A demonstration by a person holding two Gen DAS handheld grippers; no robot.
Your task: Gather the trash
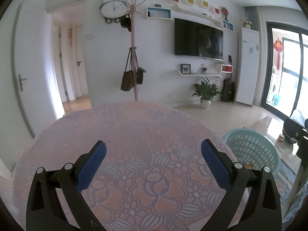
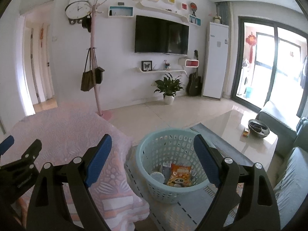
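A light blue perforated basket (image 2: 154, 148) stands on the floor beside a table with a pink floral cloth (image 2: 63, 127). In it lie an orange snack packet (image 2: 179, 177) with a panda, a round white lid (image 2: 157, 176) and a small white-and-grey pack (image 2: 166, 167). My right gripper (image 2: 153, 152) is open and empty above the basket. My left gripper (image 1: 154, 153) is open and empty over the cloth (image 1: 125, 134); the basket (image 1: 252, 150) is to its right. The left gripper's side shows at the left edge of the right wrist view (image 2: 17, 157).
A glass coffee table (image 2: 240, 132) with a dark bowl (image 2: 259, 128) stands to the right, with a grey sofa (image 2: 288, 182) beyond it. A pink coat stand (image 2: 95, 61) with bags, a potted plant (image 2: 169, 88) and a guitar (image 2: 194, 82) line the far wall.
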